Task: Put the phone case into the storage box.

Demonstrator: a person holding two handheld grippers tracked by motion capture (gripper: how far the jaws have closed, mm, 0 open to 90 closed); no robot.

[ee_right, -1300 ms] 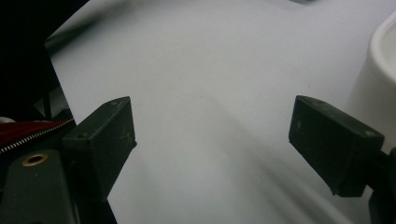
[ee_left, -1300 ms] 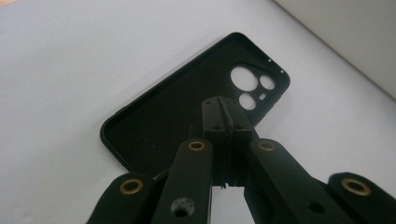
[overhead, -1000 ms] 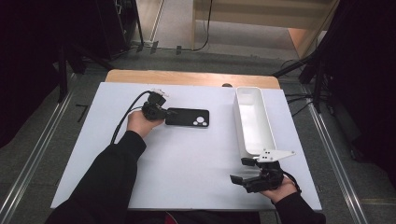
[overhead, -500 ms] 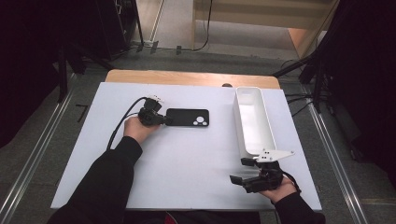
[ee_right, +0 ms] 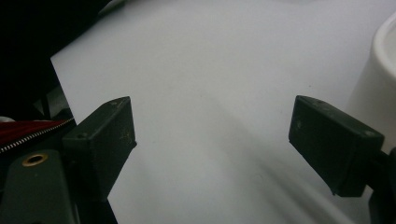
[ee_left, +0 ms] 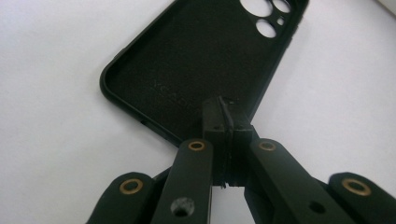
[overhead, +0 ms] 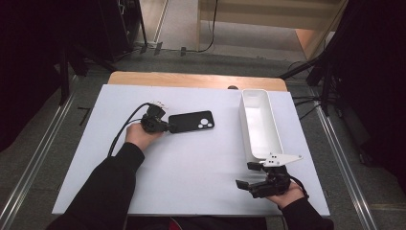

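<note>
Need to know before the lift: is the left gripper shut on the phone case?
Shut on it. The left gripper has its pads pressed together over the edge of the case, which lies flat, inside up.

A white sheet (overhead: 191, 177) covers the wooden table (overhead: 191, 79). Grey carpet floor (overhead: 48, 143) surrounds it, metal rails (overhead: 28, 177) alongside, dark stands and cables (overhead: 210, 33) behind.

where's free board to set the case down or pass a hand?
Bare: the white board between phone case and right claw, and its near-left corner. Tight: the strip between case and white bin; left claw shut on the case's edge.
</note>
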